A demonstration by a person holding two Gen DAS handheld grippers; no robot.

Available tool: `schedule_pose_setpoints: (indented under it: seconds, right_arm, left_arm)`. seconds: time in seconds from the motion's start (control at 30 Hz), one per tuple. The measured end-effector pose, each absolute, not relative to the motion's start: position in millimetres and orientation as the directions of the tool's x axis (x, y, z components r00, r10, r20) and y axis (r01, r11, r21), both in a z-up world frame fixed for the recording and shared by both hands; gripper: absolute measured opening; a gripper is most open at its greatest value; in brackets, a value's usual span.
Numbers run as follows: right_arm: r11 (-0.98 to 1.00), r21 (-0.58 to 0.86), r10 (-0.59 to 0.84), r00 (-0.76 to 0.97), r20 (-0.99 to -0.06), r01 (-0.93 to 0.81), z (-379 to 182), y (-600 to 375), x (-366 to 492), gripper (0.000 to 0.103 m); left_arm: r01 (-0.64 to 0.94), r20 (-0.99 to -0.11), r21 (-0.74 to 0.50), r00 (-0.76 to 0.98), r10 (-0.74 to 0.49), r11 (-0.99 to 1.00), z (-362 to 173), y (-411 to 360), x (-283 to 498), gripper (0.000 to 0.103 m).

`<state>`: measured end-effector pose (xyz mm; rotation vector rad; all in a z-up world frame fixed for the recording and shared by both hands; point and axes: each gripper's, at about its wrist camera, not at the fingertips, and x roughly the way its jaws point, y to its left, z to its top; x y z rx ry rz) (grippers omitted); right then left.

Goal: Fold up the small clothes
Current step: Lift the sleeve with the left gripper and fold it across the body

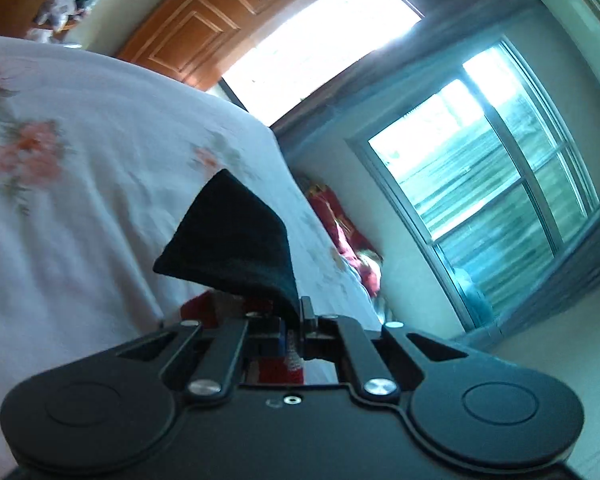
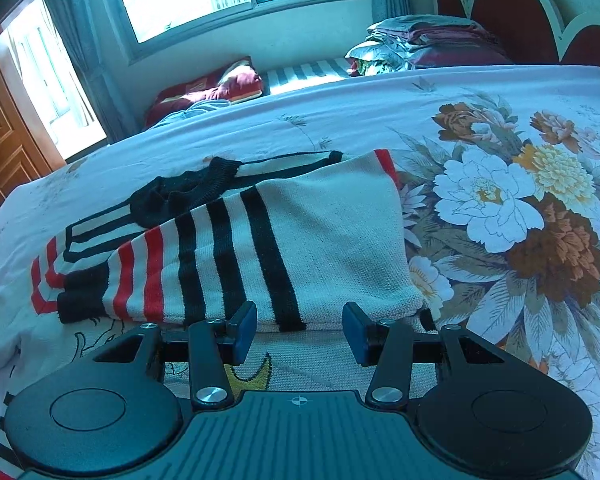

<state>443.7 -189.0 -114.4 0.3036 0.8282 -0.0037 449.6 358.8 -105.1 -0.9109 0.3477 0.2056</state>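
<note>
A small white knit sweater [image 2: 332, 232] with black and red stripes lies on the bed, one striped sleeve [image 2: 204, 260] folded across its body and the black collar [image 2: 180, 196] at the far side. My right gripper [image 2: 300, 332] stands open low over the near part of the sweater, its blue pads [image 2: 244, 328] apart with only the knit beneath them. In the left wrist view my left gripper [image 1: 302, 318] is shut on a black edge of the sweater [image 1: 236, 240], which stands up in a stiff fold above the jaws. The view is tilted and blurred.
The bed carries a white floral sheet [image 2: 500, 200], and its edge [image 1: 292, 184] drops off beside the left gripper. Folded bedding [image 2: 420, 44] and a red headboard [image 2: 512, 8] are at the far end. A red pillow [image 2: 208, 88], a window [image 1: 492, 168] and a wooden door [image 1: 204, 20] lie beyond.
</note>
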Motion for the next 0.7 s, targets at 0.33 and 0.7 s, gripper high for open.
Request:
schedule_pose_setpoints:
  seconds: [0.33,0.7]
  right_arm:
    - [0.935,0.310,0.101,0.706,-0.701,0.174,-109,-220,429,0.048]
    - [0.901,0.365,0.091,0.719,-0.689,0.235,-107,-267,398,0.048]
  left_arm:
    - [0.031,-0.512,-0.427,0.816,-0.269,0.904,-90,139,542,0.004]
    - [0.373,-0.703,-0.190,0.594,-0.391,0.908,-153,-34,546,0.007]
